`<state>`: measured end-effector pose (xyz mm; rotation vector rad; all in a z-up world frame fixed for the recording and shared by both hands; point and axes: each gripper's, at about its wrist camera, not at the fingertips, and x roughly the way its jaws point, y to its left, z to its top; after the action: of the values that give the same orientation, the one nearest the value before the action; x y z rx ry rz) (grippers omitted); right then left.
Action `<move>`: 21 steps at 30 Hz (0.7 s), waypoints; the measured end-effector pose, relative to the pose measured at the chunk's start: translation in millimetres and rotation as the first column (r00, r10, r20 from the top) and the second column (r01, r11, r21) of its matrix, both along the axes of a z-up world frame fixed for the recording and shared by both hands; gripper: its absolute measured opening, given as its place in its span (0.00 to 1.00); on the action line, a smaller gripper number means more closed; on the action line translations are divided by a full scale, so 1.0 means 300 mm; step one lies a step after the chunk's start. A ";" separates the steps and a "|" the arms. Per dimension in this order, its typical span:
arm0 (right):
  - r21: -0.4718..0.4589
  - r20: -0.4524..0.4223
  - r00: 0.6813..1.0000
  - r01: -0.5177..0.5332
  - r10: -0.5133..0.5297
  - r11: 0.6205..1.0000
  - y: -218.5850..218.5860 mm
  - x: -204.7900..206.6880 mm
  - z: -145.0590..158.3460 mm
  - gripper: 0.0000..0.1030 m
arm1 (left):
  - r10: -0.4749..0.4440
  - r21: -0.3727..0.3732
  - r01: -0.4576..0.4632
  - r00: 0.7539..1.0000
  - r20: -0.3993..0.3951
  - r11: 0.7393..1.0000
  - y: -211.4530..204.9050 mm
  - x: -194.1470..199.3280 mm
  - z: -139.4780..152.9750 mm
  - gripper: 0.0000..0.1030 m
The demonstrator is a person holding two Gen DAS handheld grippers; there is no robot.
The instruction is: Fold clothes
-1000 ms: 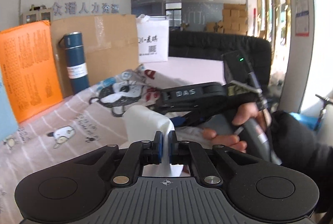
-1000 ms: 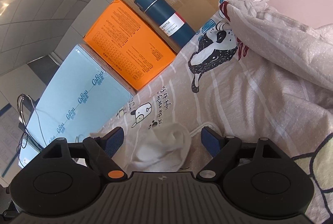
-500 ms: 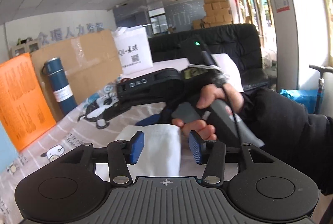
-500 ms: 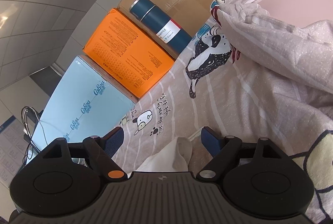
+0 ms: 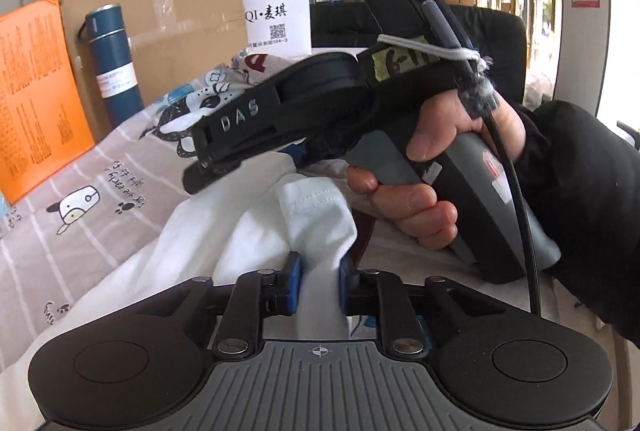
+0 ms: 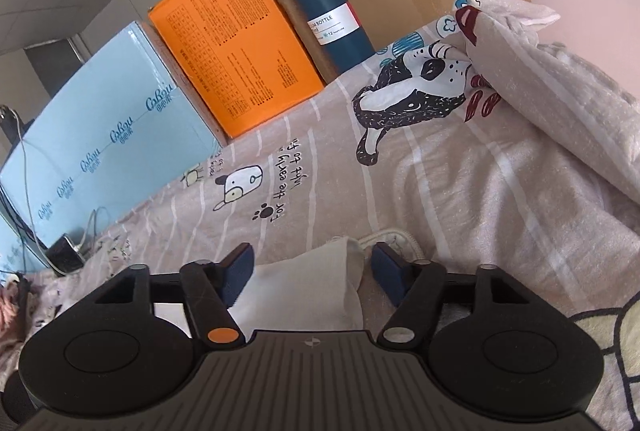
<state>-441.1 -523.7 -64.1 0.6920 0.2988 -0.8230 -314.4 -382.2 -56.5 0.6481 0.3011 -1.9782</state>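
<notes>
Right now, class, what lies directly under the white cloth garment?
Under the white cloth garment lies the grey striped sheet with cartoon dogs, showing around its edges. Whatever the garment covers beneath its middle cannot be seen.

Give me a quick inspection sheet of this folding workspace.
Surface: cartoon-dog printed sheet, rumpled at the right.
Job's things: white garment, bunched, partly lifted.
Clutter: blue bottle, orange box, light-blue box, cardboard box, white bag.
Grippers: left hand-held gripper closing, pads pinching a garment fold; right hand-held gripper closing, garment edge between its jaws, not yet pressed.
Cables: black cable on the right handle; thin wires at the light-blue box.
Surroundings: black sofa, stacked cartons, windows.
</notes>
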 end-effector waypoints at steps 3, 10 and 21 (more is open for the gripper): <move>-0.052 -0.078 0.997 -0.011 0.007 0.999 0.031 0.044 0.022 0.24 | 0.030 -0.027 -0.032 0.998 -0.047 0.999 0.025 0.027 0.028 0.07; -0.198 -0.147 0.989 -0.044 0.015 0.979 0.137 0.142 0.165 0.13 | 0.086 -0.104 -0.105 0.980 -0.179 0.989 0.116 0.131 0.114 0.05; -0.381 -0.228 0.972 -0.142 0.056 0.914 0.371 0.465 0.431 0.12 | 0.188 -0.256 -0.295 0.909 -0.372 0.921 0.385 0.401 0.220 0.03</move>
<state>-301.6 -412.3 65.2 0.2062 0.3454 -0.8295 -194.0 -266.9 9.4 0.0570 0.2609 -1.8329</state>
